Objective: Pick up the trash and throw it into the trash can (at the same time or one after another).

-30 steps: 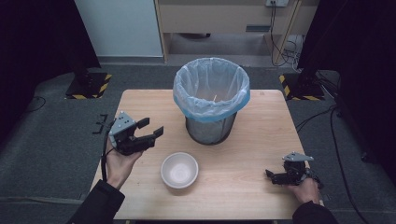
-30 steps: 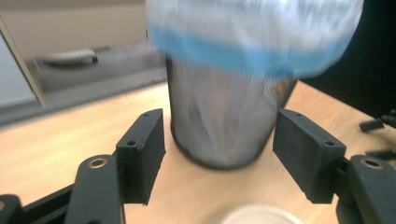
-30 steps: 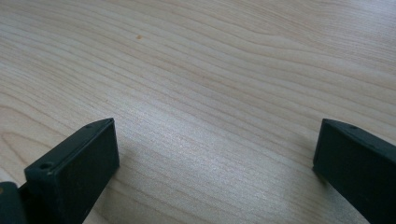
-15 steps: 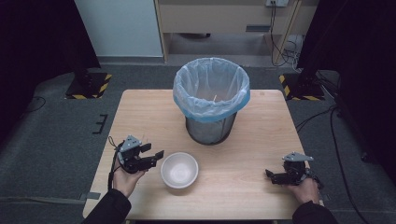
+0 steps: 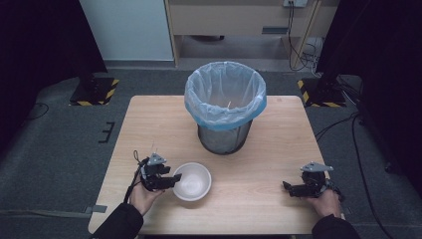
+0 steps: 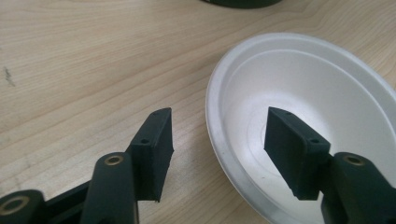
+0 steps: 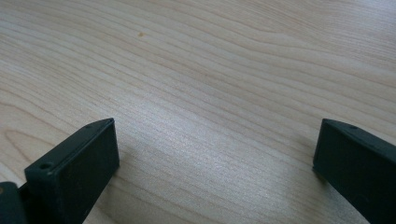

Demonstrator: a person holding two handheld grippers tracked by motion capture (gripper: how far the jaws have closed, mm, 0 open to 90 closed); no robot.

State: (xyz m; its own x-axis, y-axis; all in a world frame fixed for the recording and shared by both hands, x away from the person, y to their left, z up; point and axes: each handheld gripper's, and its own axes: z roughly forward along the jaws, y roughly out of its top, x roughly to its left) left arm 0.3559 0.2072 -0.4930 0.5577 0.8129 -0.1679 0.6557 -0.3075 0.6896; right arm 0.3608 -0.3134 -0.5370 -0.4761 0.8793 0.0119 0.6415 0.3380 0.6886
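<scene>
— Left gripper view: the left gripper [image 6: 217,144] has its jaws astride the near rim of the white bowl [image 6: 308,116], one inside, one outside. They have just been closing but do not press yet, probably to pinch the rim.

— And the containers?

— The bowl looks empty. It stands on the table [image 5: 149,124], in front of the bin [image 5: 225,107] with its blue liner. The right gripper [image 5: 291,188] rests wide, holding nothing.

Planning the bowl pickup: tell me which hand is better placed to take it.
Left. The left gripper has its fingers straddling the white bowl's rim, jaws just closing but pads not yet pressing. The right gripper rests open on bare table, well away from the bowl.
</scene>
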